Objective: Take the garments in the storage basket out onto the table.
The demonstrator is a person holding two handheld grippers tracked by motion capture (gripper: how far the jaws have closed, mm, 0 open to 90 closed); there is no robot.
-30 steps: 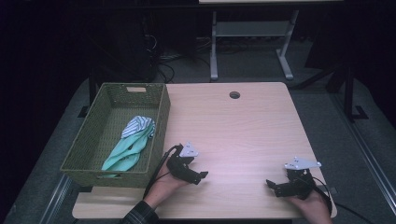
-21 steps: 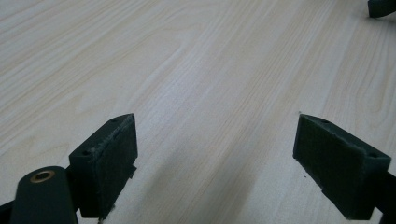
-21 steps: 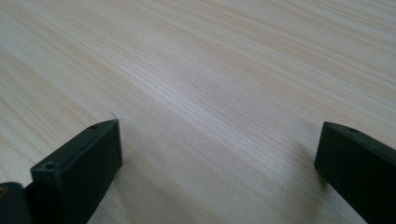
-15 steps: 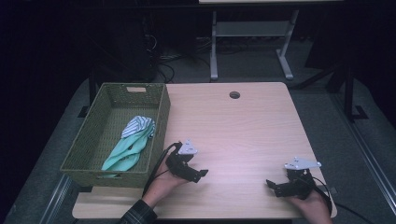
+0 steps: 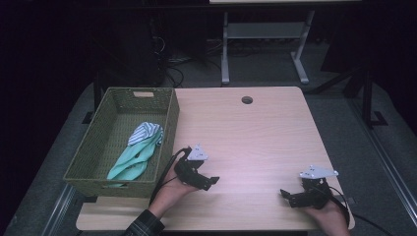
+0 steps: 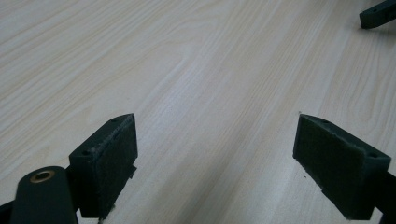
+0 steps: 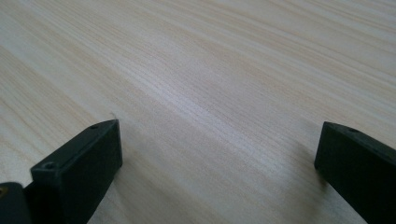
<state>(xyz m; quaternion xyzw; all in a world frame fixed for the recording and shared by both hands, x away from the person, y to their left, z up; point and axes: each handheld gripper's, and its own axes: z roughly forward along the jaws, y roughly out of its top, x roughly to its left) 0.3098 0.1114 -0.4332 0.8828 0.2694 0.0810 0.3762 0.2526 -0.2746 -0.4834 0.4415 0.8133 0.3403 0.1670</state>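
Both claws released on table (image 5: 255, 132): left claw (image 5: 212, 182), right claw (image 5: 286, 195); basket (image 5: 169, 118) wall hides cloth (image 5: 137, 152) end.

cloth (image 5: 137, 150): lower end hidden by basket (image 5: 113, 183) wall | right hand (image 5: 328, 216): cut off

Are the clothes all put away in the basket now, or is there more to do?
Looks done: a green cloth and a striped cloth lie inside the basket, and the wooden table has no clothes on it. In hand: nothing. The left gripper and right gripper are both open and empty, low over the table. Left: probably nothing, as far as these views show.
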